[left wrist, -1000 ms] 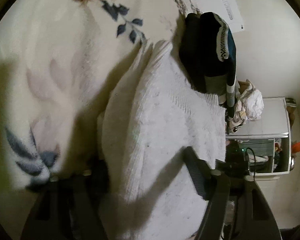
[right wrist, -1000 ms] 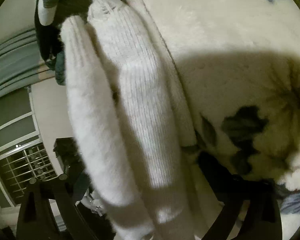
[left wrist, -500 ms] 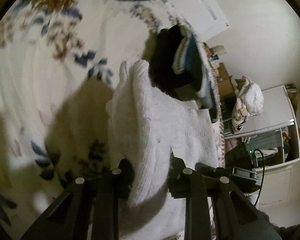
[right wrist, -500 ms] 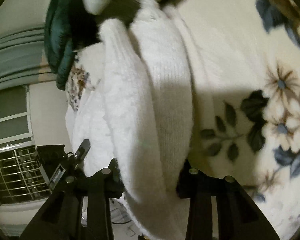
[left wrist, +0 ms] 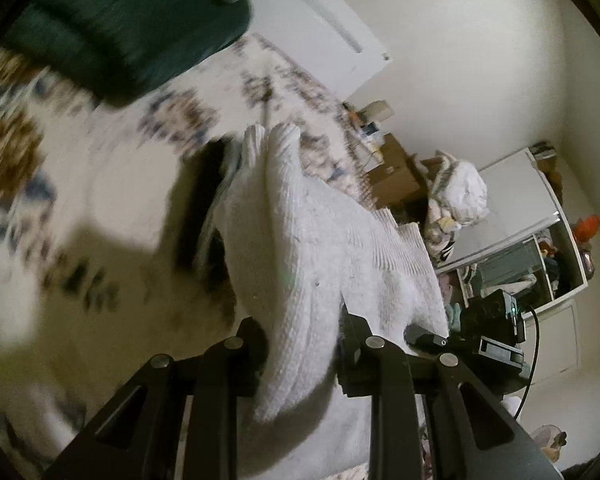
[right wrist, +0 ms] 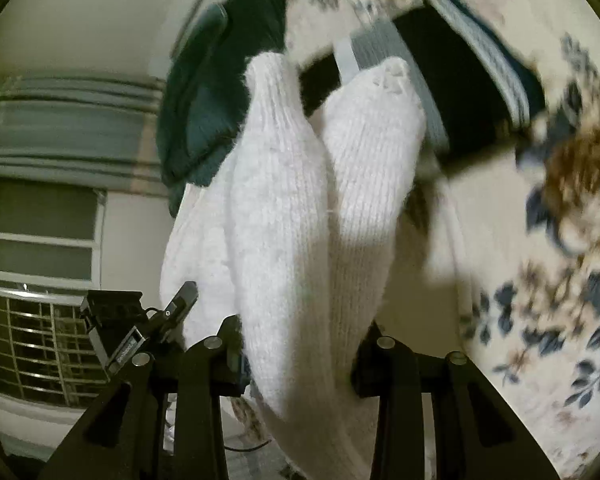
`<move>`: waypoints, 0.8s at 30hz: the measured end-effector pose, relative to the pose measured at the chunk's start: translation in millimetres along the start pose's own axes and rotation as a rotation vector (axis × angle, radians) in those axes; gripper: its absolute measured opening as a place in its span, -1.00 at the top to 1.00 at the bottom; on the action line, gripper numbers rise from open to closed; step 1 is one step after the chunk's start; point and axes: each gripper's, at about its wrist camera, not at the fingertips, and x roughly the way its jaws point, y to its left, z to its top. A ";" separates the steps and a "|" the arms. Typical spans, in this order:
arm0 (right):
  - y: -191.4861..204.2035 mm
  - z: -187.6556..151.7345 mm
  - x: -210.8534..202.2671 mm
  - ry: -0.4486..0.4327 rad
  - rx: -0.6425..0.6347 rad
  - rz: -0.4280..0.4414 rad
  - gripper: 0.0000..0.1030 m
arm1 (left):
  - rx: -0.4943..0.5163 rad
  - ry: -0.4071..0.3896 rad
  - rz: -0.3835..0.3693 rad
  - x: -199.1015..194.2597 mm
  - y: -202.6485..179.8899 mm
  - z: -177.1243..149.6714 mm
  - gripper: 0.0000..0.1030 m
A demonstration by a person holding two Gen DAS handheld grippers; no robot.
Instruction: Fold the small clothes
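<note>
Two black two-finger grippers, the left gripper [left wrist: 302, 344] and the right gripper [right wrist: 304, 344], one white knit garment [right wrist: 300, 208], one dark green garment [right wrist: 212, 92], one folded black striped garment [right wrist: 464, 80] and one floral blanket [right wrist: 548, 280].

Plain cream walls [left wrist: 480, 40] enclose a dim room where a white cabinet with a mirrored door [left wrist: 520, 216] stands by brown cardboard boxes [left wrist: 392, 168], and a barred window [right wrist: 40, 320] sits under grey striped curtains [right wrist: 60, 128].
</note>
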 end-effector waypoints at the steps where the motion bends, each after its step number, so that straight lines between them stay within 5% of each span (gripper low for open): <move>1: 4.2 13.7 -8.4 -0.017 -0.004 0.005 0.26 | 0.013 -0.006 -0.004 4.9 -8.5 12.0 0.59; 6: 26.9 98.8 -26.3 -0.090 -0.038 0.013 0.27 | 0.047 -0.030 -0.003 55.1 -33.2 77.1 0.58; 11: 2.5 177.0 -3.7 -0.081 -0.038 -0.021 0.27 | 0.056 0.009 0.053 127.8 -14.2 108.0 0.57; 17: -63.3 223.5 61.8 0.001 0.015 -0.097 0.27 | 0.078 0.112 0.181 199.9 23.9 99.3 0.57; 21: -93.2 230.7 89.1 0.059 0.033 -0.135 0.25 | 0.093 0.109 0.240 201.7 28.9 87.5 0.45; 24: -94.3 233.3 92.4 0.073 0.022 -0.183 -0.01 | 0.136 0.092 0.316 194.2 15.6 84.7 0.30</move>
